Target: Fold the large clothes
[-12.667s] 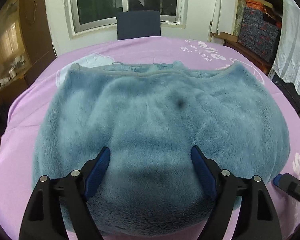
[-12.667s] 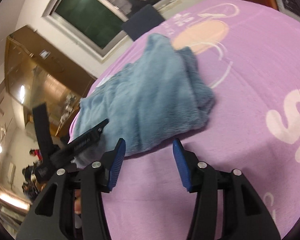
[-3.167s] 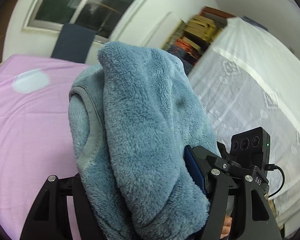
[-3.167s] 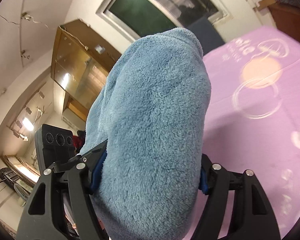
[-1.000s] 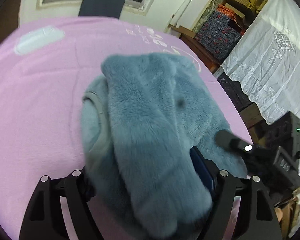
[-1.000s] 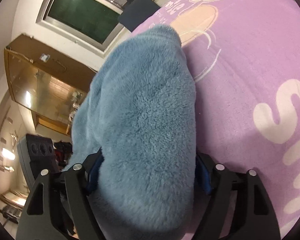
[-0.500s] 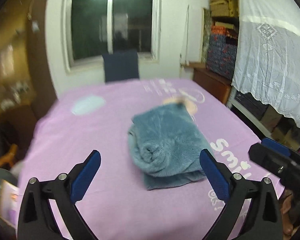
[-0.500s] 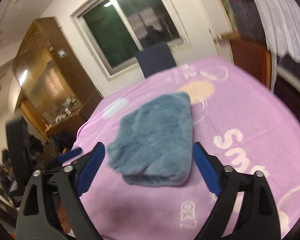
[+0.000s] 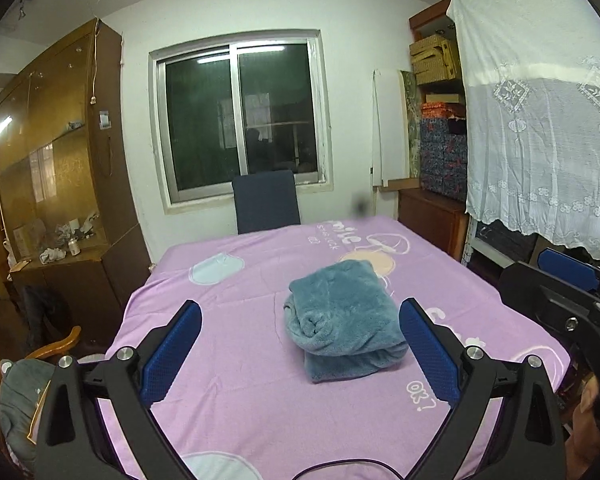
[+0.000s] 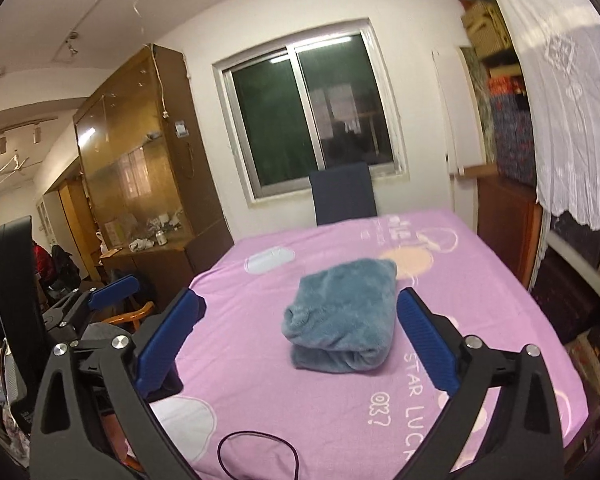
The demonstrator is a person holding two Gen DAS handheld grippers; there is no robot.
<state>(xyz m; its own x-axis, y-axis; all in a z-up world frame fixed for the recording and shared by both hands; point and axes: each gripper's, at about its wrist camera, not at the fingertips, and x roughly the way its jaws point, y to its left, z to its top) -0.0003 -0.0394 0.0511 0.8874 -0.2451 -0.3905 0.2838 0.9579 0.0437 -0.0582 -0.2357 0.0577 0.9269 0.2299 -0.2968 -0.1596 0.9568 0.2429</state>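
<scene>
A blue fleece garment (image 9: 344, 320) (image 10: 340, 312) lies folded in a thick bundle near the middle of the purple-covered table (image 9: 240, 360) (image 10: 480, 280). My left gripper (image 9: 300, 314) is held back from the table and above it, open, with nothing between its blue pads. My right gripper (image 10: 300, 300) hovers at the same distance; its jaws are opening, and nothing is between them. Neither touches the garment. Each view catches the other gripper at its edge: the right gripper (image 9: 564, 276) and the left gripper (image 10: 112, 288).
A dark blue chair (image 9: 266, 200) stands at the table's far side under the window. A wooden cabinet (image 9: 60, 160) lines the left wall; a lace-draped shelf (image 9: 540, 140) is on the right. A black cable (image 10: 256, 452) loops at the near edge. A wooden chair (image 9: 56, 344) stands at the near left.
Both grippers have let go of the fleece bundle, opened wide, and drawn back and up from the table. The bundle now rests folded on the purple cloth.
</scene>
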